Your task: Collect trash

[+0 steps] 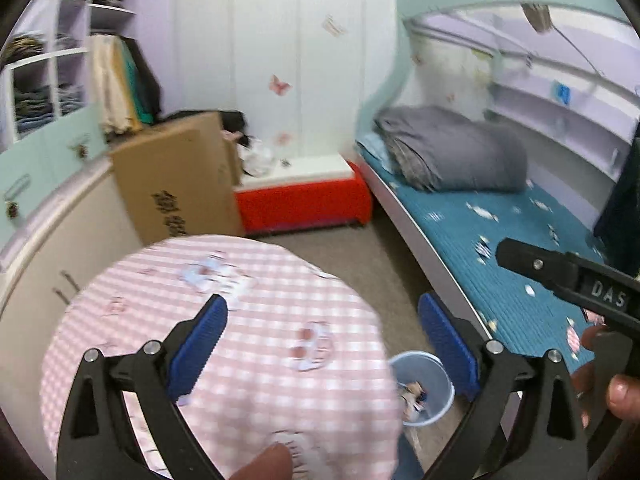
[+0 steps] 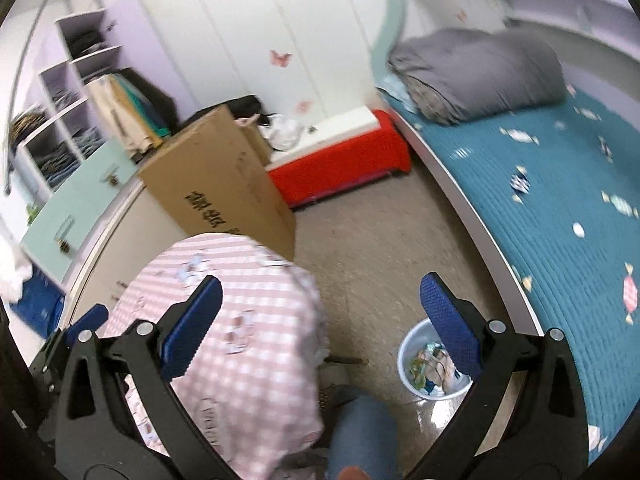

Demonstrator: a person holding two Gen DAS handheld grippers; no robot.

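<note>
left gripper [image 1: 322, 344]: we see the jaws spread wide, nothing between the blue pads [image 1: 198, 346], pointing down over the table.
right gripper [image 2: 320, 320]: we see it wide apart too, empty; its black body also shows at the right edge of the left view.
table [image 2: 240, 344]: round top under a pink-white checked cloth with small prints, right under both grippers.
floor [image 2: 372, 264]: we read it as beige, worn, bare between table and bed.
trash bin [image 2: 406, 354]: small pale blue-white tub on the floor, between the table and the bed, just beside the bed edge.
bin look: we see crumpled wrappers and paper [image 2: 430, 366] inside; detail blurred.
bin axis: upright, mouth open upward, long axis vertical.
bed [image 2: 552, 216]: teal quilted cover with candy prints, grey rolled duvet [image 2: 480, 72] at the far end.
cardboard box [image 2: 216, 184]: leans behind the table.
red bench [image 2: 340, 168]: against the far white wall.
shelves [image 2: 64, 112]: far left, we see folded clothes.
</note>
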